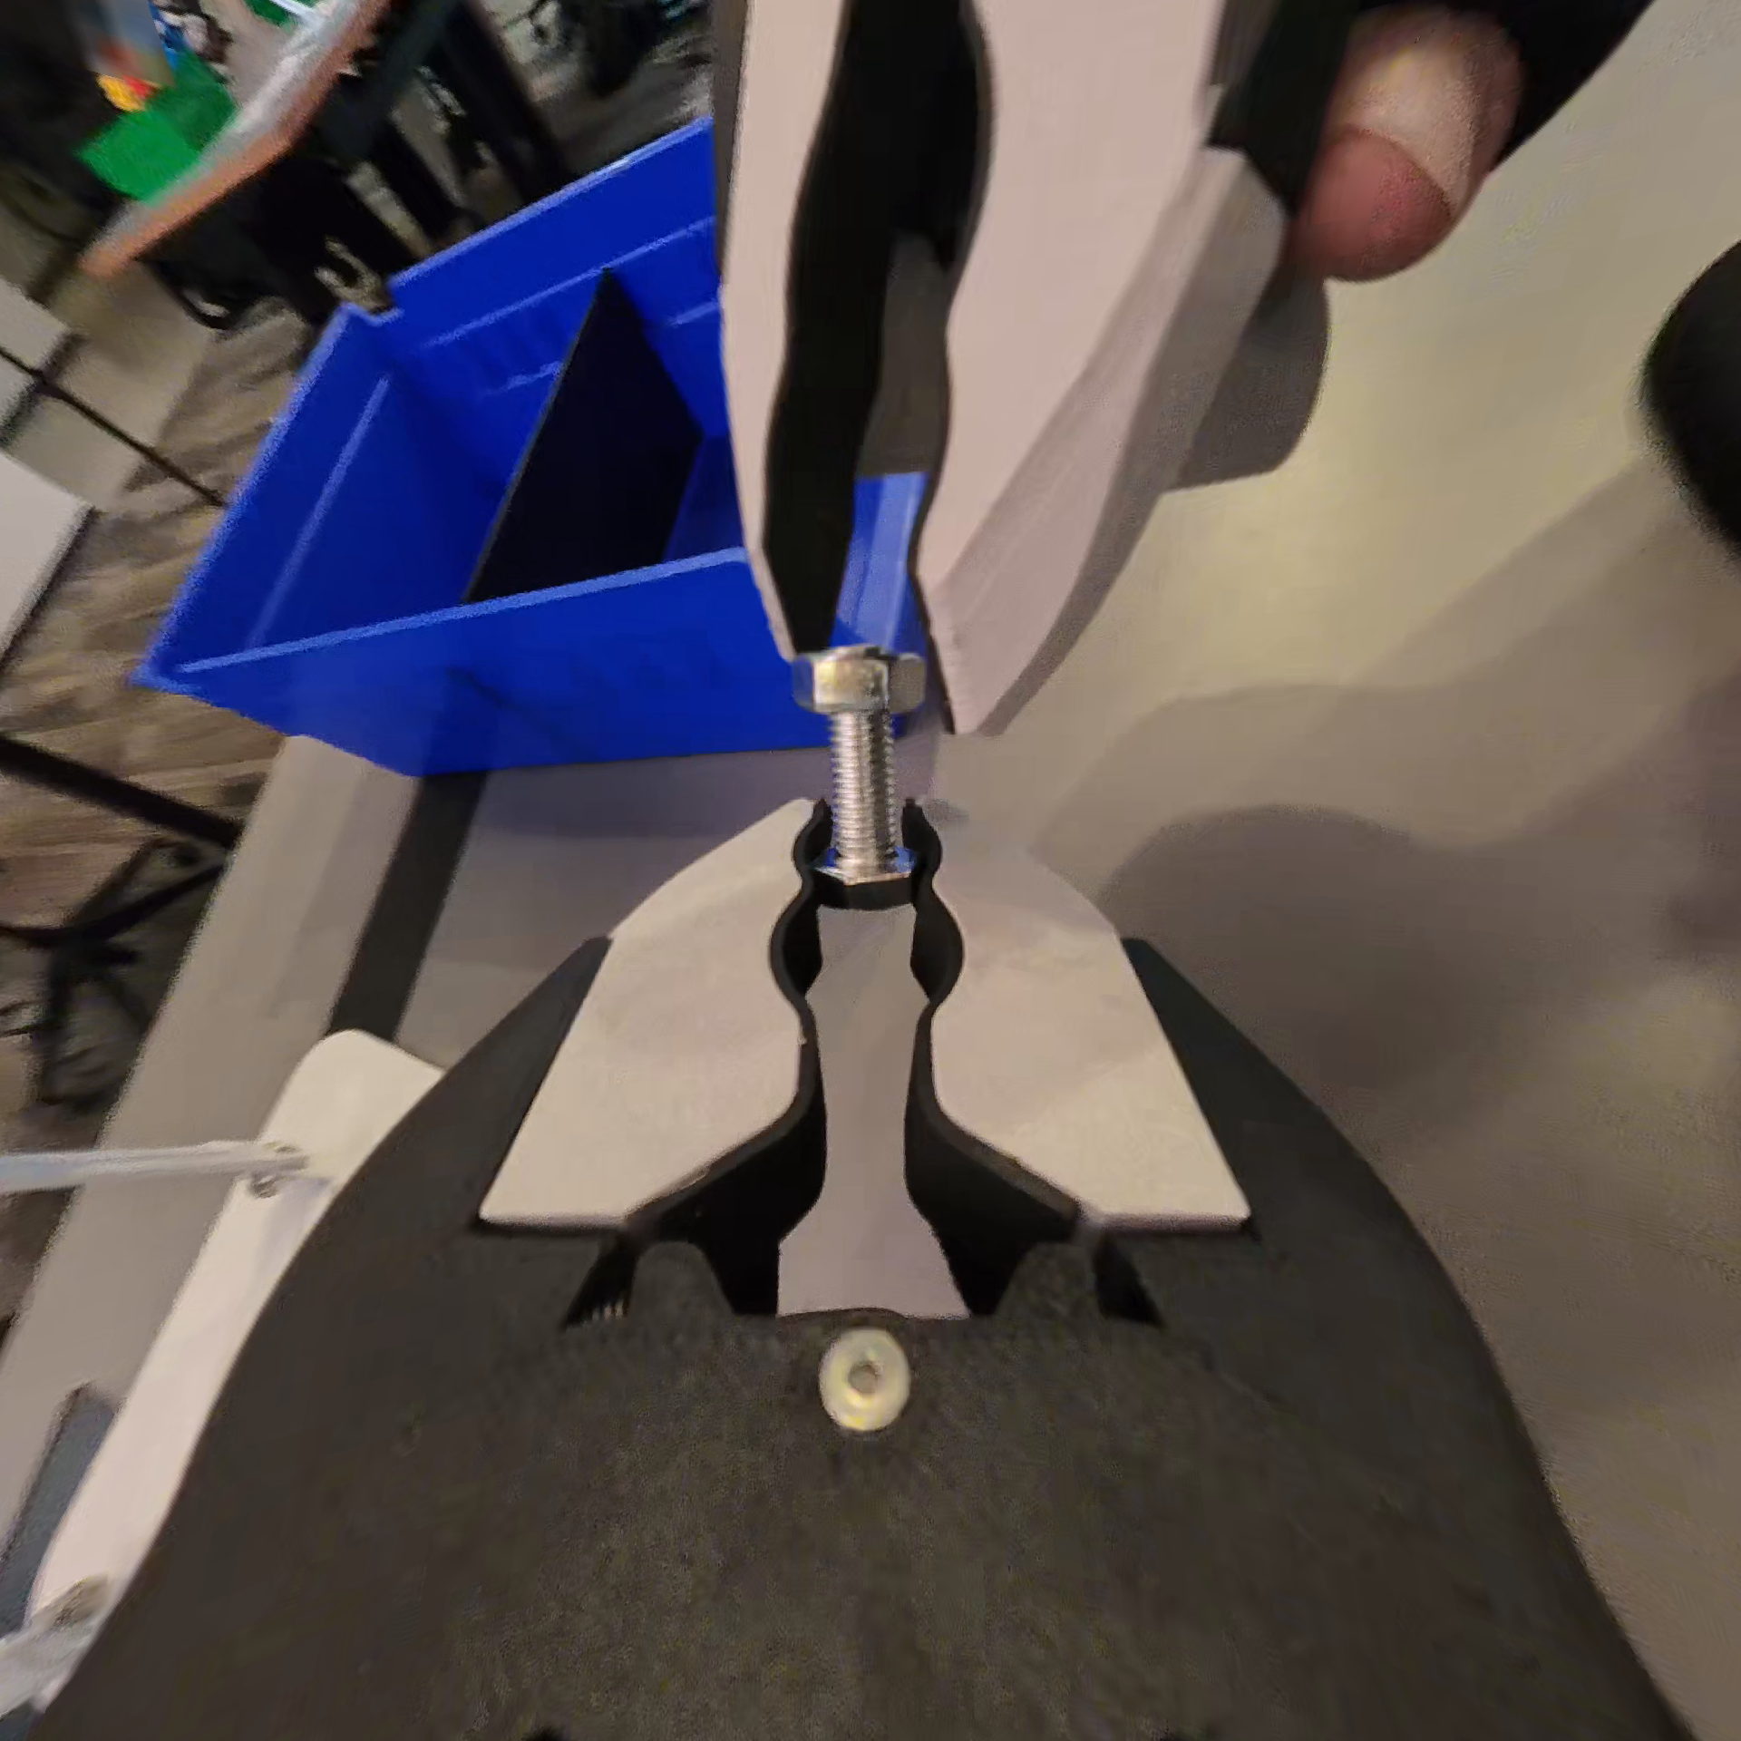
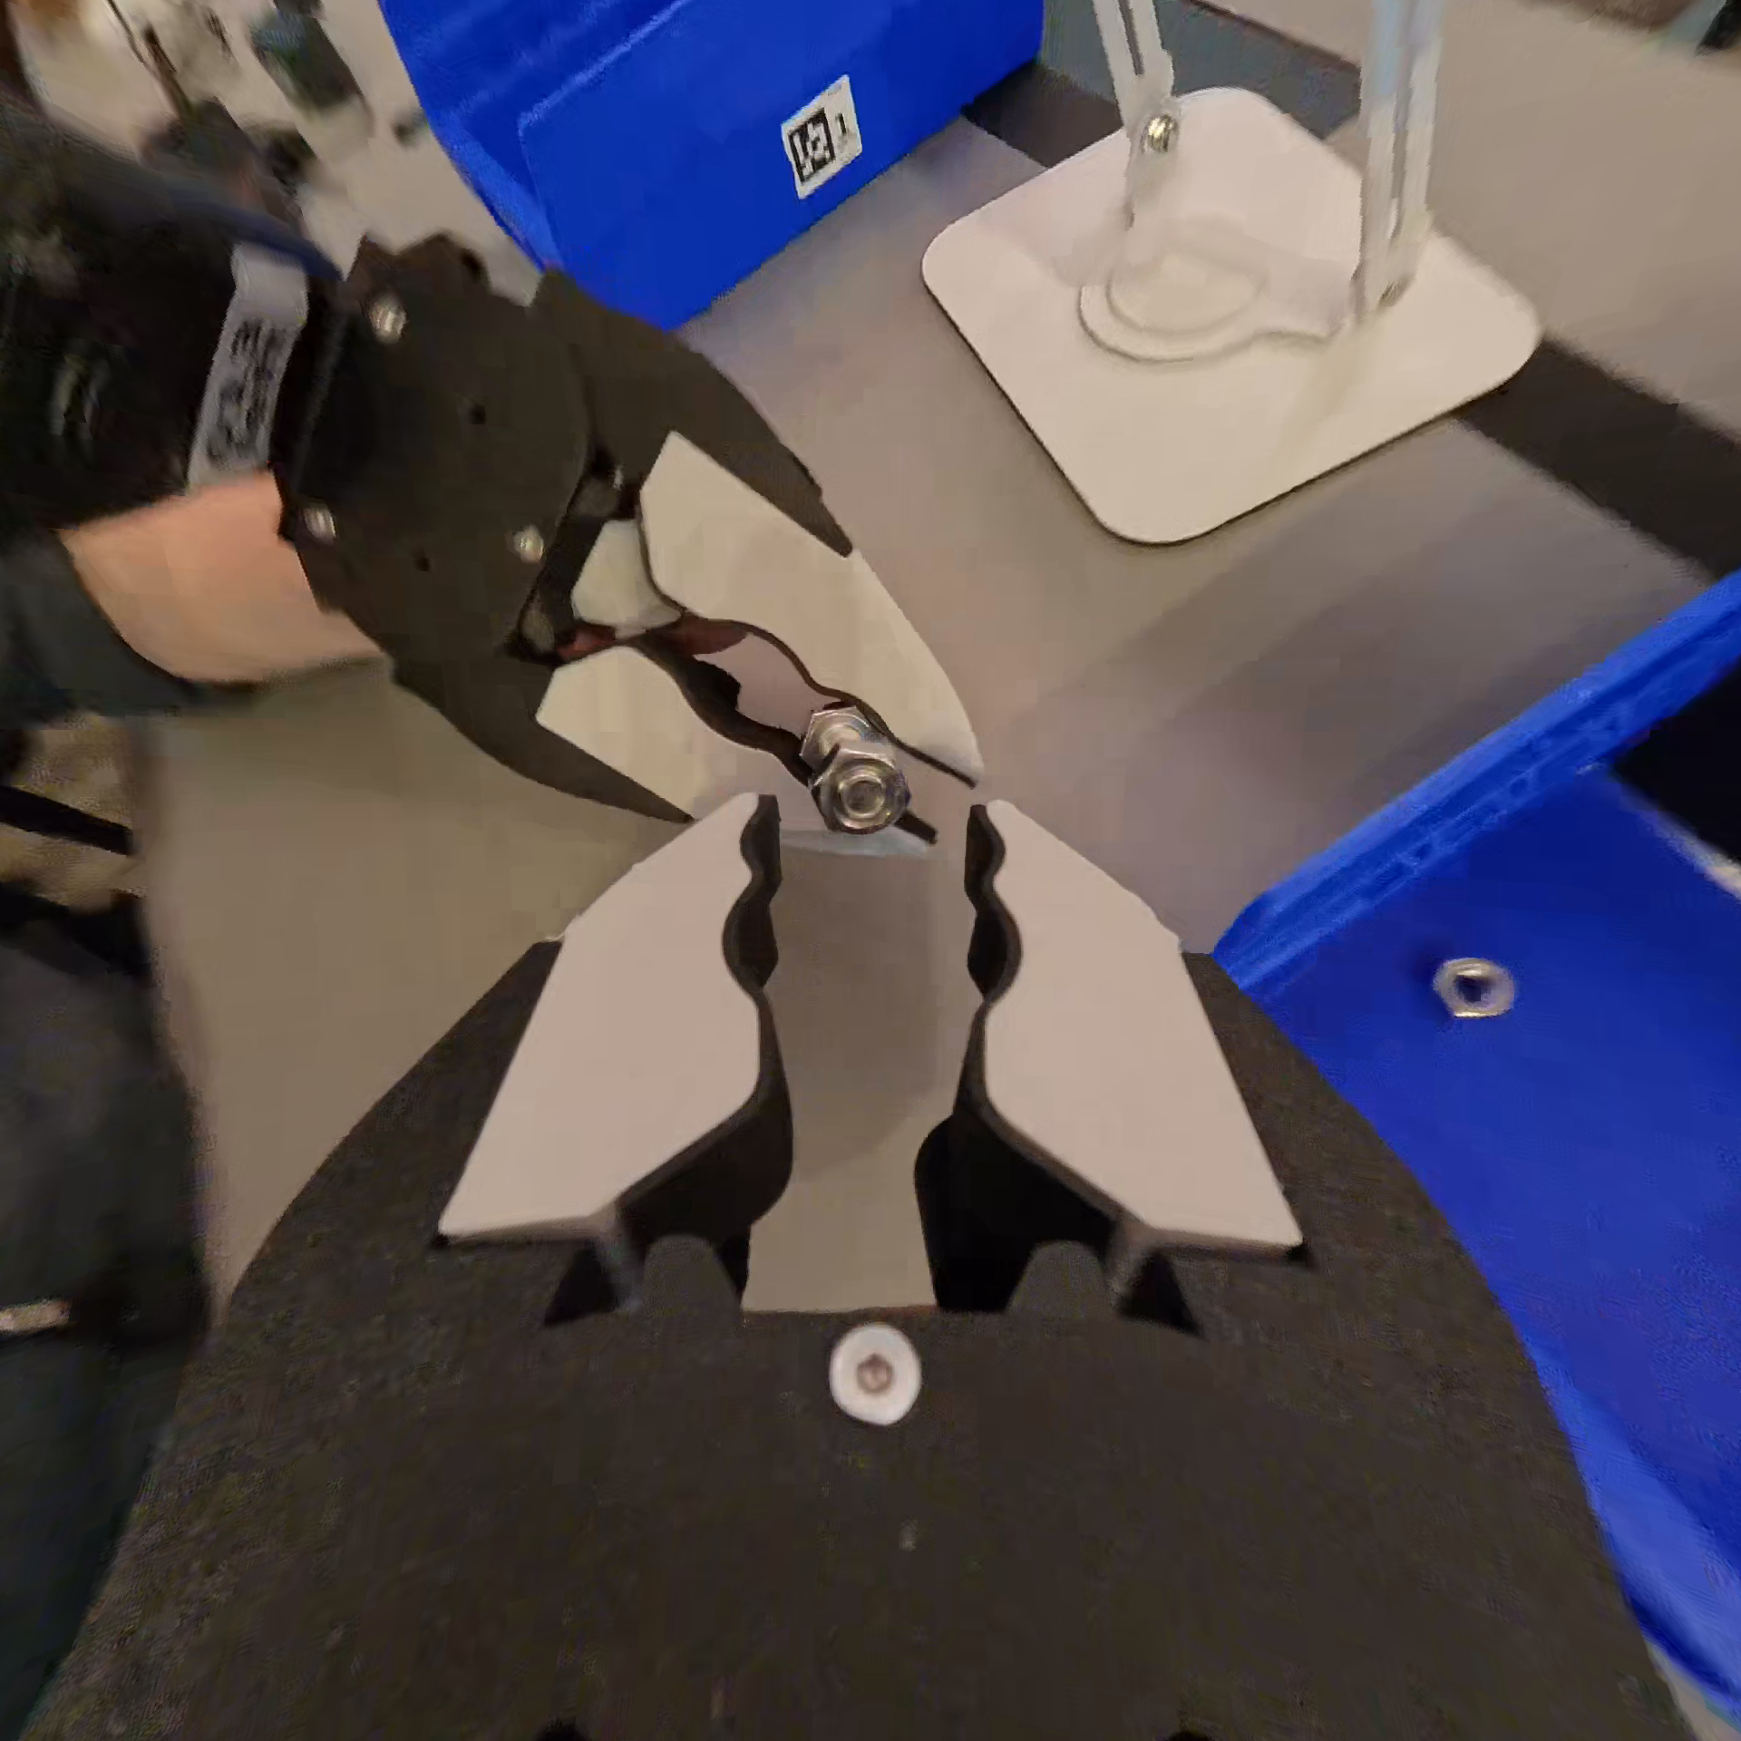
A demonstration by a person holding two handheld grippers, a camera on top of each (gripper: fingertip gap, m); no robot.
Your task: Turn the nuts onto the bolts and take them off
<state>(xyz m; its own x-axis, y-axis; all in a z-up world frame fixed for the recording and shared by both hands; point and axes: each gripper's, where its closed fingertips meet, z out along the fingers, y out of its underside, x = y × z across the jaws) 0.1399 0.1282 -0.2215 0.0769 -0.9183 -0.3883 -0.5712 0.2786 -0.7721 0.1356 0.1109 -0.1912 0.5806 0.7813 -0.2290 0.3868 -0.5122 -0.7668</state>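
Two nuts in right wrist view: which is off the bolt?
The loose nut lying in the blue bin, right; the threaded nut sits on the bolt in the left gripper.

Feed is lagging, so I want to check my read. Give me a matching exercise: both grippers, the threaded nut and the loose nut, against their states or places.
Things:
1. left gripper
2. right gripper
3. threaded nut
4. loose nut

States or places:
a. open
b. lying in the blue bin
c. shut on the bolt
d. at the bolt's free end

Pairs: 1-c, 2-a, 3-d, 4-b
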